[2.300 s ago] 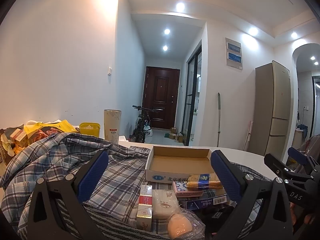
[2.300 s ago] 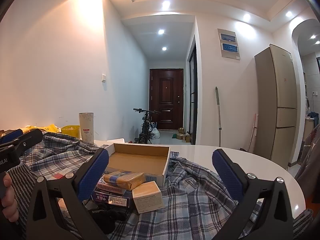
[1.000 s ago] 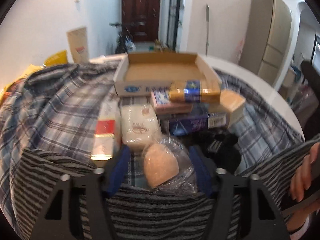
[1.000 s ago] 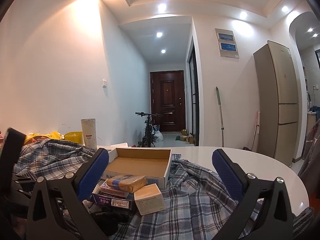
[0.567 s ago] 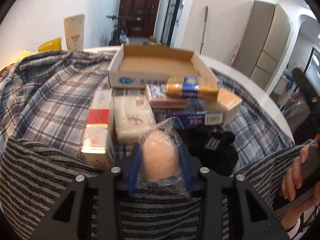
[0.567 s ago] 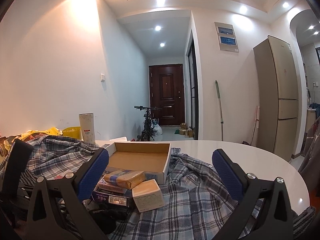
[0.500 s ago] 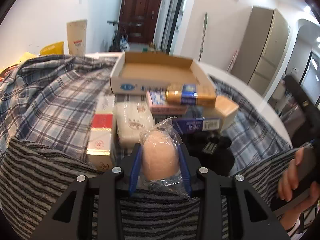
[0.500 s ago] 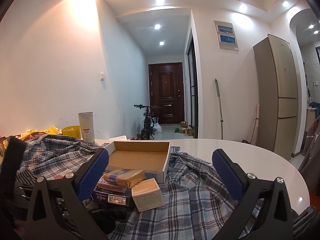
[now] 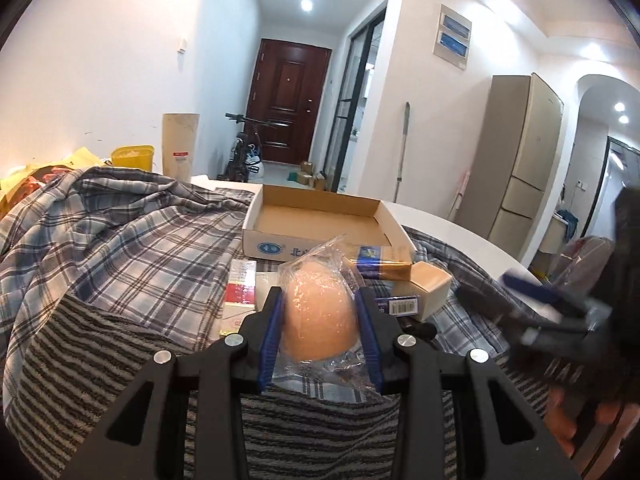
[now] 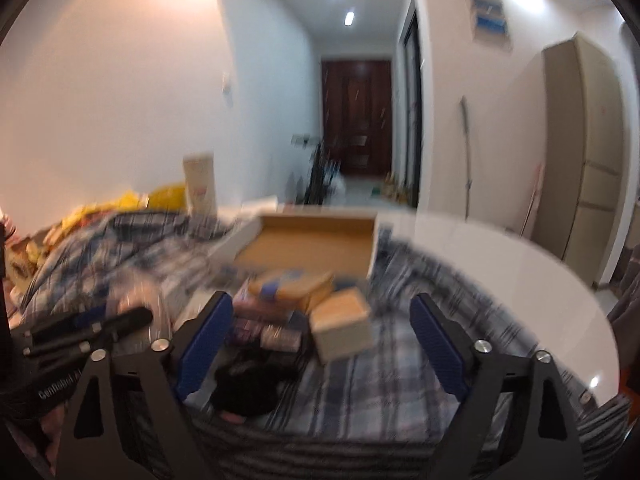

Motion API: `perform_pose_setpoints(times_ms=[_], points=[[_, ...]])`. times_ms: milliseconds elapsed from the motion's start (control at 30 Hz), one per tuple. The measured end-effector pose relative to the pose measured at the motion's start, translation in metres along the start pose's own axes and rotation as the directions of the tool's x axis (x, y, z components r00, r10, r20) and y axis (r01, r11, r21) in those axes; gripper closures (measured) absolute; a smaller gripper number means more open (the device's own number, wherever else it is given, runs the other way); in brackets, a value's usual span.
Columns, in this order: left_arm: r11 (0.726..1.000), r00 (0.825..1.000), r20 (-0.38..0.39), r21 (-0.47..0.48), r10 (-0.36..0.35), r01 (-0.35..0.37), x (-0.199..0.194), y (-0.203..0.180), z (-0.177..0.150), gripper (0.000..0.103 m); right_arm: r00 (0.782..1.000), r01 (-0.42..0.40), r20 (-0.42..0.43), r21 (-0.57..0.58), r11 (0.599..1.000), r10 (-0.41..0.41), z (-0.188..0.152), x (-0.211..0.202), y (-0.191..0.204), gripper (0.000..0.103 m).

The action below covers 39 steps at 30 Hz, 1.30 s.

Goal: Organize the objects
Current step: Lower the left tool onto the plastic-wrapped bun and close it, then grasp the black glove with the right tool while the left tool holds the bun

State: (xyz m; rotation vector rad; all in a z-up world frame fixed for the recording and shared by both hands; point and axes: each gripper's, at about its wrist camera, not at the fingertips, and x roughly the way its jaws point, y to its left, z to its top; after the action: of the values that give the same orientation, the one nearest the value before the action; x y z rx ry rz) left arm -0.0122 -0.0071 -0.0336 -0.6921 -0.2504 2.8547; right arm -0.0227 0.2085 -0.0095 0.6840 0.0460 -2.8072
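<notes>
At the centre of the left wrist view, the left gripper (image 9: 319, 322) is clamped on a peach-coloured sponge in clear wrap (image 9: 318, 320), its blue pads (image 9: 269, 334) pressed against both sides. Beyond it, at 12 o'clock, lies an open cardboard box (image 9: 320, 222) on a plaid shirt (image 9: 132, 240); a gold-and-blue packet (image 9: 380, 266) and a tan carton (image 9: 430, 284) sit just in front of the box at 1 o'clock, and a red-and-white carton (image 9: 239, 290) at 11 o'clock. A striped cloth (image 9: 100, 356) covers the near foreground. The right gripper (image 9: 532, 304) appears blurred at 3 o'clock.

The right wrist view, itself motion-blurred, shows what the first does not: the right gripper (image 10: 320, 340) with its jaws spread wide and nothing between them, a black bundle (image 10: 248, 388) at 7 o'clock below the cartons, and the bare white table (image 10: 500, 276) at 2 o'clock. The left gripper (image 10: 92, 326) enters at 9 o'clock. The same box (image 10: 308, 244) stands at 12 o'clock, the tan carton (image 10: 344, 324) nearer, between the fingers.
</notes>
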Motion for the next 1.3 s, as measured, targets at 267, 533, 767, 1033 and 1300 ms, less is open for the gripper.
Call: perform_pose_setpoints(times_ms=[267,533,767,1033,1300], points=[[1.000,1.000,0.003,0.014,0.022,-0.022,-0.001,-0.002,-0.001,0.065,0.963,-0.165,-0.208,0.038,0.986,0.169,-0.026,0.039,0.014,0.032],[1.000,1.000,-0.002,0.012,0.020,-0.020,0.000,-0.003,-0.004,0.065,0.920,-0.215,-0.318,0.078,0.973,0.229,-0.039,0.065,0.014,0.055],[1.000,1.000,0.003,0.024,0.021,-0.021,-0.001,-0.004,-0.005,0.065,0.912,-0.246,-0.321,0.068,0.967,0.255,-0.043,0.063,0.018,0.071],[0.996,0.999,-0.003,0.067,0.051,-0.050,-0.006,-0.012,0.006,0.065,0.953,-0.220,-0.211,0.017,0.975,0.218,-0.021,0.037,0.015,0.072],[0.976,0.978,0.196,0.189,0.070,-0.108,-0.049,-0.034,0.052,0.065,0.990,-0.142,-0.023,-0.080,0.987,0.141,0.039,-0.004,0.005,0.072]])
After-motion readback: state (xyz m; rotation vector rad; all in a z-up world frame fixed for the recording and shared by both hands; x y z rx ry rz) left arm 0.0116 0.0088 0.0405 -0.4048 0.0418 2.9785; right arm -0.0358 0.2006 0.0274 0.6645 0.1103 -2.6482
